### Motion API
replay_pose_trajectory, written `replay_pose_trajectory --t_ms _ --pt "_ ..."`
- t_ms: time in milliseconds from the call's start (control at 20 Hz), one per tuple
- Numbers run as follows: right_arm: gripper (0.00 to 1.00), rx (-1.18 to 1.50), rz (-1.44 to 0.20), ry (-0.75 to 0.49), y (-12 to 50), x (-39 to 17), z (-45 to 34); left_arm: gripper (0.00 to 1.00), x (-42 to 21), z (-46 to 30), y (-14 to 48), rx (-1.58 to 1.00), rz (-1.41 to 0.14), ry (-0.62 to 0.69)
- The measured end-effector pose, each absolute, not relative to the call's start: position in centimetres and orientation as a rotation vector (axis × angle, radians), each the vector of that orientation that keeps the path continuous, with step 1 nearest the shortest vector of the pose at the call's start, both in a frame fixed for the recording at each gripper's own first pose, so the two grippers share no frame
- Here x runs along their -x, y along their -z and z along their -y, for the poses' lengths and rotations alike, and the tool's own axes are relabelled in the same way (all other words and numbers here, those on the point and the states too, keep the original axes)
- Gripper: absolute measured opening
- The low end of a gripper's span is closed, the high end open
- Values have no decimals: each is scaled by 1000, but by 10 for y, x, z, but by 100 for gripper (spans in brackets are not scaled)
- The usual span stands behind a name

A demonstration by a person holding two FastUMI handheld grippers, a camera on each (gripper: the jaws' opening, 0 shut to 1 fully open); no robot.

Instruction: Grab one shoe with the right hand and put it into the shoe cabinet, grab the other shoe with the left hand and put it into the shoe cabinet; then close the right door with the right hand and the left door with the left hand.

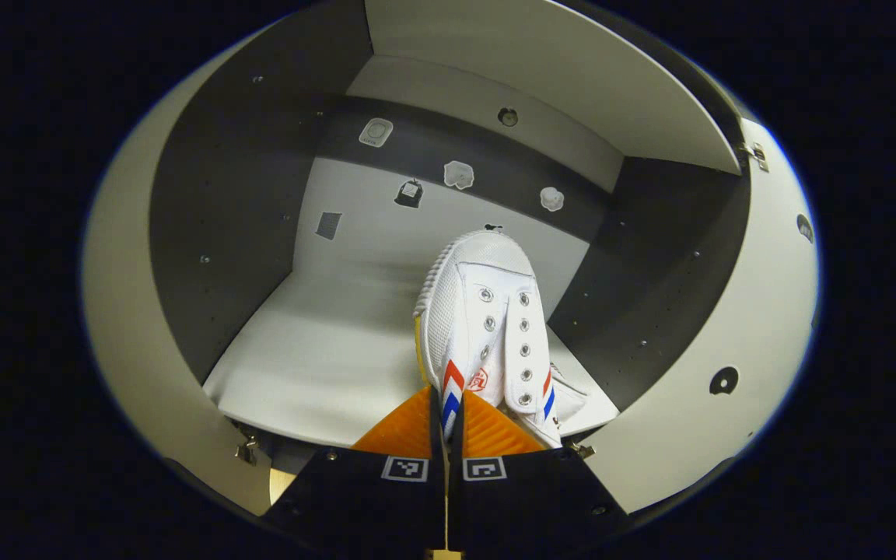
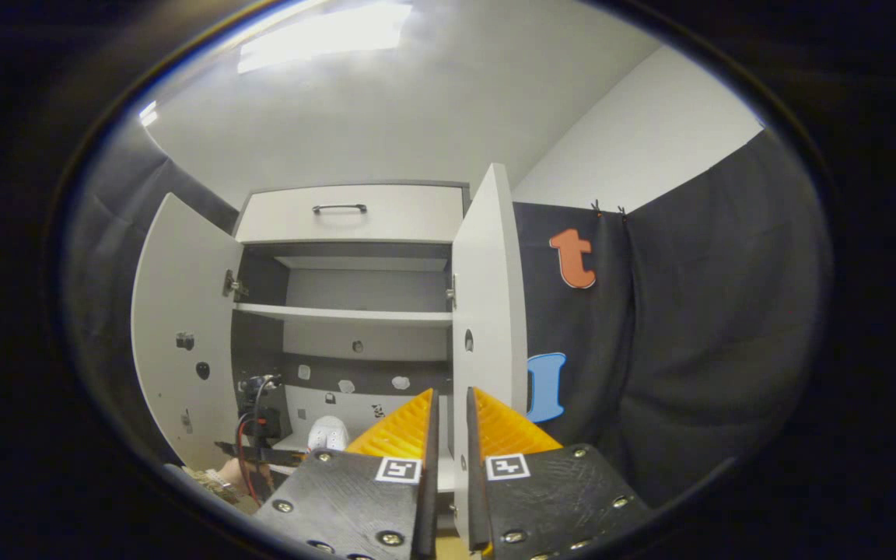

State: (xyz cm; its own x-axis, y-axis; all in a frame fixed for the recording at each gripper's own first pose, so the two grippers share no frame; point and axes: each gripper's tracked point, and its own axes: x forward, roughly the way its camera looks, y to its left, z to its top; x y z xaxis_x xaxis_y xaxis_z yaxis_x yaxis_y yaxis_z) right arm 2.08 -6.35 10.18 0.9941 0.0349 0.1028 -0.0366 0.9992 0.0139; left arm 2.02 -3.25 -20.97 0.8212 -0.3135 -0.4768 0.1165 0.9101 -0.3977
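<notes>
The left claw is seen at the bottom of the left gripper view, its two fingers pressed together on the side edge of a white shoe, near the red and blue stripes. The shoe is held inside the lower compartment of the shoe cabinet, toe pointing toward the back wall, with metal eyelets and no laces visible. It lies toward the right side of the pale cabinet floor; whether its sole rests on the floor cannot be told. Part of a second white shoe is glimpsed just beside it on the right, close to the dark right wall. Several small white fittings and one dark one are fixed to the back wall. A shelf is seen overhead.

The right claw is seen in the right gripper view, its fingers close together with a narrow gap between them and nothing held. It is kept well back from the cabinet, which is shown whole here: a drawer with a dark handle on top, a middle shelf, and both doors standing open. The left door is swung wide; the right door is seen nearly edge-on. Low in the opening, the other gripper and a hand are seen reaching in, with the rounded toe of a white shoe beside them. Dark cloth hangs to the right of the cabinet.
</notes>
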Motion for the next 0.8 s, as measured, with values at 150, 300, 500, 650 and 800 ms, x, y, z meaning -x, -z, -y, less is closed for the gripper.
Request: replay_pose_trajectory --t_ms 150,300,500,650,800 --pt "16 -10 103 -33 -102 -22 64 2 -21 31 211 371 -596 214" --pt "16 -12 101 -29 -103 -22 67 2 -21 35 213 394 -637 219" --pt "16 -13 96 -20 -102 -19 74 5 -22 33 223 367 -675 210" --pt "16 -14 100 -15 -104 -14 81 5 -22 32 233 348 -710 211" --pt "16 -21 99 1 -105 -11 92 2 -23 30 240 317 -733 200"
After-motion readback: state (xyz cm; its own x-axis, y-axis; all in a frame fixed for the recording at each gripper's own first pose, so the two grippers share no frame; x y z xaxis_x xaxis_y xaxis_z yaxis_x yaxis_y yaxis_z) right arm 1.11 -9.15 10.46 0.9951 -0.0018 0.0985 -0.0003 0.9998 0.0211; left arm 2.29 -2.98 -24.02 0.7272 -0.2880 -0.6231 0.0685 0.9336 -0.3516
